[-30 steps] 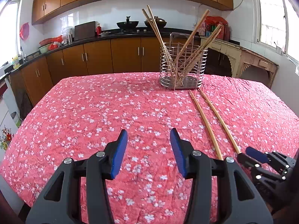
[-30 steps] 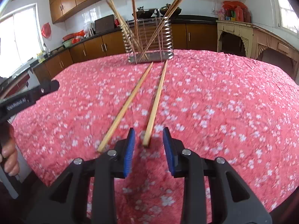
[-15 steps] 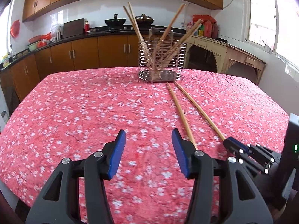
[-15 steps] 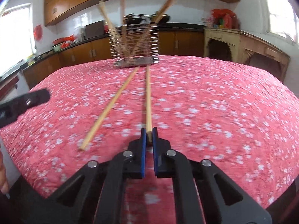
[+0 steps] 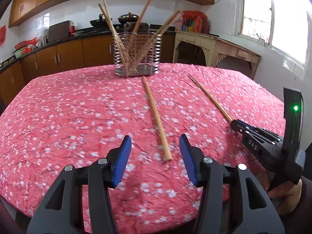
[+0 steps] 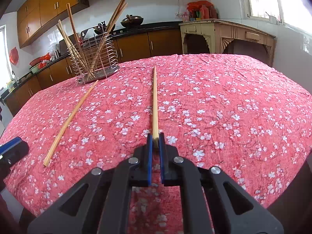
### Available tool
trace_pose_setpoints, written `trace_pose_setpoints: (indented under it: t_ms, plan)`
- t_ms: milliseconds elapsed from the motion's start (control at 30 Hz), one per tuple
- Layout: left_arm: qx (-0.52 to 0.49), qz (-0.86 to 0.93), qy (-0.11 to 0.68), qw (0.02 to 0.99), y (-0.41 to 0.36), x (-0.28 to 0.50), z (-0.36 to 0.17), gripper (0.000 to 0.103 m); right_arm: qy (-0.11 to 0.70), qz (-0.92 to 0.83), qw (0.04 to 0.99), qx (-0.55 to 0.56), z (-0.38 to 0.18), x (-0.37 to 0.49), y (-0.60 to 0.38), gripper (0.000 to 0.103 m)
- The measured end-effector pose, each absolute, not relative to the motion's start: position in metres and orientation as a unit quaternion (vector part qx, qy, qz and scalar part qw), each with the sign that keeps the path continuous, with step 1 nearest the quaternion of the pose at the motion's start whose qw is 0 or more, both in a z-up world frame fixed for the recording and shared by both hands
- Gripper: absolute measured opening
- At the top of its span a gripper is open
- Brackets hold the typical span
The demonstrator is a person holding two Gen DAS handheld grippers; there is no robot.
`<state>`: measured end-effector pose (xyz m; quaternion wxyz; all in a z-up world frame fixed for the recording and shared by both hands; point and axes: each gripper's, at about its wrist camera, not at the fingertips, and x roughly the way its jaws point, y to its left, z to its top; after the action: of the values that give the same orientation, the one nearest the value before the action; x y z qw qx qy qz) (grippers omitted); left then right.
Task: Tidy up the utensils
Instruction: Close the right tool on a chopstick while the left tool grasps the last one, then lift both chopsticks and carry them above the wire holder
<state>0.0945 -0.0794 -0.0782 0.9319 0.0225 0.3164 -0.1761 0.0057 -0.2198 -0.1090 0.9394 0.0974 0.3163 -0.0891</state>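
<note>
My right gripper [image 6: 155,139] is shut on the near end of a wooden chopstick [image 6: 155,99], which points away over the red flowered tablecloth; it also shows in the left wrist view [image 5: 211,97]. A second chopstick [image 5: 157,118] lies loose on the cloth, its near end just ahead of my open, empty left gripper [image 5: 155,146]; in the right wrist view it lies to the left [image 6: 71,120]. A wire utensil holder [image 5: 136,58] with several upright chopsticks stands at the far side of the table; the right wrist view shows it at far left [image 6: 93,62].
The table's cloth [image 5: 58,117] drops off at rounded edges near both grippers. Brown kitchen cabinets [image 5: 68,56] and a black counter run behind the table. A pale wooden sideboard [image 6: 224,35] stands at the back right under a window.
My right gripper has shut on the right chopstick's end and swung it away from the other one. My left gripper has moved right toward the loose chopstick's near end, still open.
</note>
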Motion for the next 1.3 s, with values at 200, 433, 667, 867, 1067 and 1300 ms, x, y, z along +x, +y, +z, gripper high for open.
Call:
trace_pose_setpoints:
  t_ms: [200, 433, 667, 867, 1067, 1300]
  plan:
    - [0.026, -0.177, 0.340, 0.923, -0.093, 0.099, -0.093, 0.051, 0.315, -0.087, 0.940, 0.098, -0.109, 0.004, -0.218, 0.007]
    - [0.040, -0.164, 0.345, 0.923, -0.100, 0.100, -0.103, 0.018, 0.311, -0.085, 0.941, 0.100, -0.110, 0.000, -0.214, 0.007]
    - [0.029, -0.158, 0.353, 0.922, -0.069, 0.107, -0.101, 0.008, 0.309, -0.075, 0.942, 0.105, -0.110, -0.001, -0.206, 0.007]
    - [0.024, -0.156, 0.351, 0.923, -0.049, 0.107, -0.099, 0.008, 0.302, -0.072, 0.945, 0.099, -0.110, -0.002, -0.198, 0.008]
    - [0.017, -0.160, 0.345, 0.925, -0.049, 0.103, -0.101, 0.019, 0.300, -0.074, 0.946, 0.099, -0.110, -0.003, -0.198, 0.009]
    - [0.026, -0.161, 0.338, 0.927, -0.055, 0.102, -0.100, 0.022, 0.295, -0.078, 0.947, 0.096, -0.112, -0.004, -0.197, 0.009]
